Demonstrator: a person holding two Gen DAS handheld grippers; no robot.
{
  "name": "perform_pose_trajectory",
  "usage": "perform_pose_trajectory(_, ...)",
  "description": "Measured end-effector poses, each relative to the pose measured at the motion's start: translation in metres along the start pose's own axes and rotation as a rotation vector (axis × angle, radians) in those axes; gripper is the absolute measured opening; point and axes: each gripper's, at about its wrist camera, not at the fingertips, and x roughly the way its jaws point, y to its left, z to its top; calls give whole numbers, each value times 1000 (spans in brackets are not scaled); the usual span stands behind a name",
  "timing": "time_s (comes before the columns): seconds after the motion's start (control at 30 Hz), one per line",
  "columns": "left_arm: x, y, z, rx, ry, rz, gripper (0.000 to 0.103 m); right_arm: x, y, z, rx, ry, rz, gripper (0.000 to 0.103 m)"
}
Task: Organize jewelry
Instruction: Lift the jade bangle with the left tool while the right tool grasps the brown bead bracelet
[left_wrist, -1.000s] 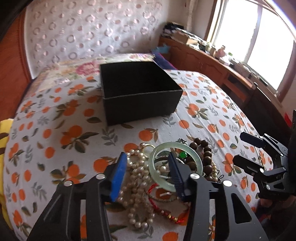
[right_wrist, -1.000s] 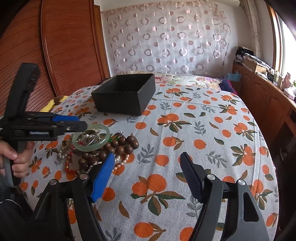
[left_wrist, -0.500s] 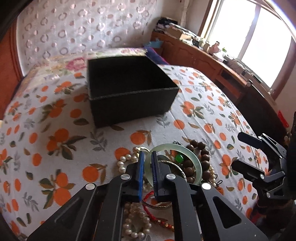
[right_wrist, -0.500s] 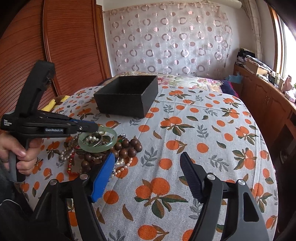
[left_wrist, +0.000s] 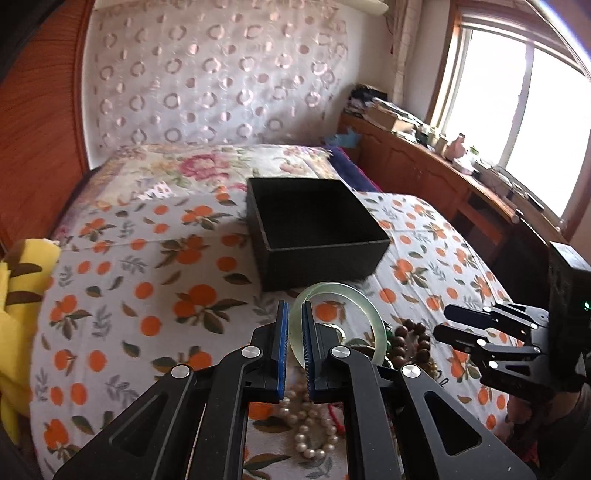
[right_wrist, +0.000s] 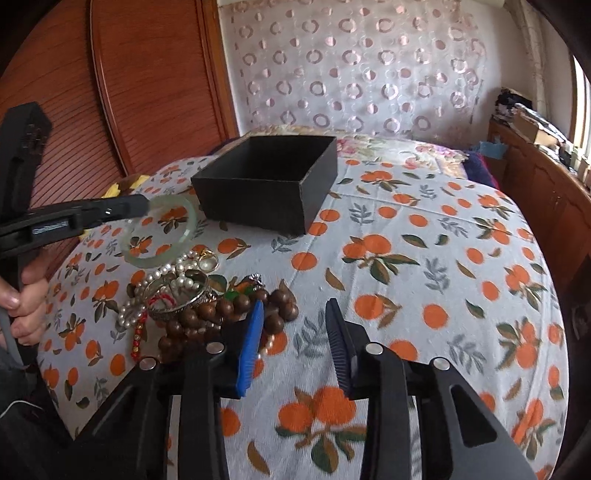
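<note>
Left wrist view is showing the pale green jade bangle (left_wrist: 334, 314) being pinched by its rim between the narrowed left tongs (left_wrist: 294, 334), lifted clear of the bed and hanging just in front of the open black square cardboard box (left_wrist: 314, 236). From the right wrist view the same bangle (right_wrist: 162, 232) is tilting in the air beside the box (right_wrist: 269, 181), with the person's left hand (right_wrist: 26, 295) gripping the handle. Below it the remaining jewelry is lying in a heap on the bed: a white pearl necklace (right_wrist: 177, 273), a silver metal bangle (right_wrist: 177, 295) resting over the pearls, a gold ring (right_wrist: 208, 258), a strand of large brown wooden beads (right_wrist: 229, 314) and a red beaded cord (right_wrist: 138, 336). Right tongs (right_wrist: 295, 339) are hovering spread wide and holding nothing, their blue pad just beside the wooden beads. An orange-patterned white bedsheet (right_wrist: 424, 258) is covering the bed, a yellow cloth (left_wrist: 18, 295) is lying at its left edge, and a curtain with ring patterns (left_wrist: 214, 81) is hanging behind
</note>
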Motion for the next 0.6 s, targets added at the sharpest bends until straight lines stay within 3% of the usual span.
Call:
perform_pose_trajectory(0.4,-10,7,0,-14,-36,26,7,31,-2,14,-87,159,33,38)
perform_pose_trajectory(0.6,-11,3,0,-9,-36,25,7,36,7,16,-143,156,3,34)
